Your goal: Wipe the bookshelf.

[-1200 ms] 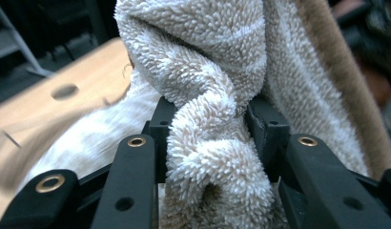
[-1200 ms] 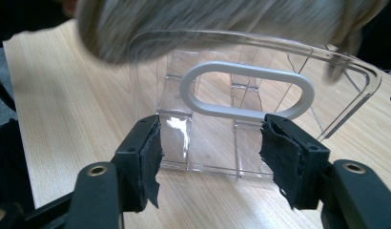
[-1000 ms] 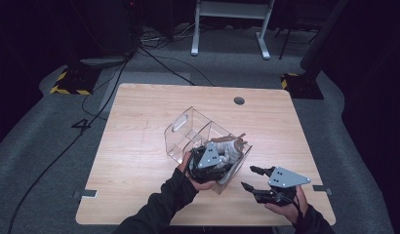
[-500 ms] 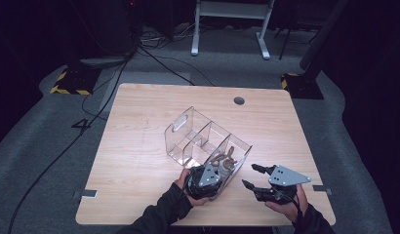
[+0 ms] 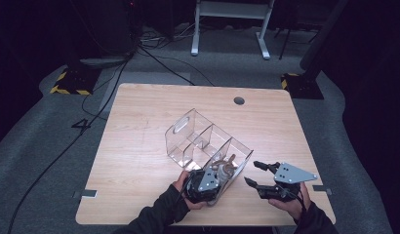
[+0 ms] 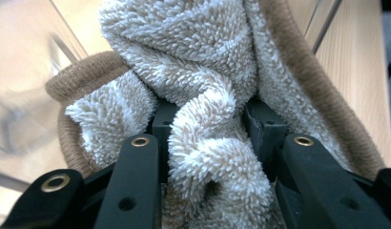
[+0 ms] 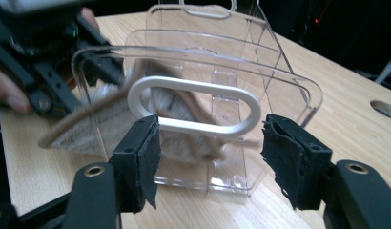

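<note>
A person is leaning in from the near edge of the wooden table [image 5: 139, 146], one gripper in each hand. The left gripper [image 5: 213, 179] is angling forward and down into the nearest compartment of the clear plastic organizer [image 5: 208, 141], which is sitting near the middle of the table with its handle cut-outs at both ends. The left hand [image 5: 186, 190] is wrapping around the gripper's body from below, the dark sleeve running back off the table edge. Its jaws are pinching tight on a bunched fold of the beige and white towel [image 6: 203, 95], whose brown hem is curling around both sides. The towel is lying partly inside that near compartment, behind the clear end wall. The right gripper [image 5: 260, 173] is resting low just beside the organizer's near end, pointing at it, jaws standing wide apart and gripping nothing.
</note>
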Action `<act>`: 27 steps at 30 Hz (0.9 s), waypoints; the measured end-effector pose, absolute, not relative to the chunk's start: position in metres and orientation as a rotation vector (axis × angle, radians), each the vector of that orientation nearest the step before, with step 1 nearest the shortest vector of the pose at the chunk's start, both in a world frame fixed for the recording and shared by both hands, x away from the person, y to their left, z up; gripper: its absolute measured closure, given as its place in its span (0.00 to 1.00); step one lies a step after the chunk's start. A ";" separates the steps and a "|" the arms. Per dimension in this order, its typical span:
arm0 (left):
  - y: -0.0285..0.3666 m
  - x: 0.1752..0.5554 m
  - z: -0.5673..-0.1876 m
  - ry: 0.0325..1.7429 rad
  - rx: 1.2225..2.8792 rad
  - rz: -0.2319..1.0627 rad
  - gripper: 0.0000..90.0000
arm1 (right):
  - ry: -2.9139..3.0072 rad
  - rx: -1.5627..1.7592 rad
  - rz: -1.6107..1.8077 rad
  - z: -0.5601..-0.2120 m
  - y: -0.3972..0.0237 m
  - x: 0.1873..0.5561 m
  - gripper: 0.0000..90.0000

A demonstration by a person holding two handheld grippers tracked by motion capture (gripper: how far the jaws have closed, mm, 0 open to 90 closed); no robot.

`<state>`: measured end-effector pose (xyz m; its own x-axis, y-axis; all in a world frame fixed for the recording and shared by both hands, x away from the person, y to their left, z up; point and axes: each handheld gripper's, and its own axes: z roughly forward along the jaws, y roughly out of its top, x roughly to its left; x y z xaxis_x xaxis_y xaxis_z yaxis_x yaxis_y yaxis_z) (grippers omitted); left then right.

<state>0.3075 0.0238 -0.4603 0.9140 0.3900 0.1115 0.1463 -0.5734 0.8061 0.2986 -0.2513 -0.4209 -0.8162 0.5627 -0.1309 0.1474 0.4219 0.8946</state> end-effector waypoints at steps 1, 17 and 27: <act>0.022 0.309 -0.454 0.374 2.155 0.360 0.71 | 2.262 0.600 1.369 -0.421 -0.252 0.300 0.42; 0.008 0.307 -0.463 0.389 2.156 0.358 0.72 | 2.237 0.625 1.355 -0.421 -0.254 0.299 0.42; 0.021 0.292 -0.490 0.312 2.319 0.323 0.71 | 2.221 0.660 1.378 -0.420 -0.260 0.305 0.42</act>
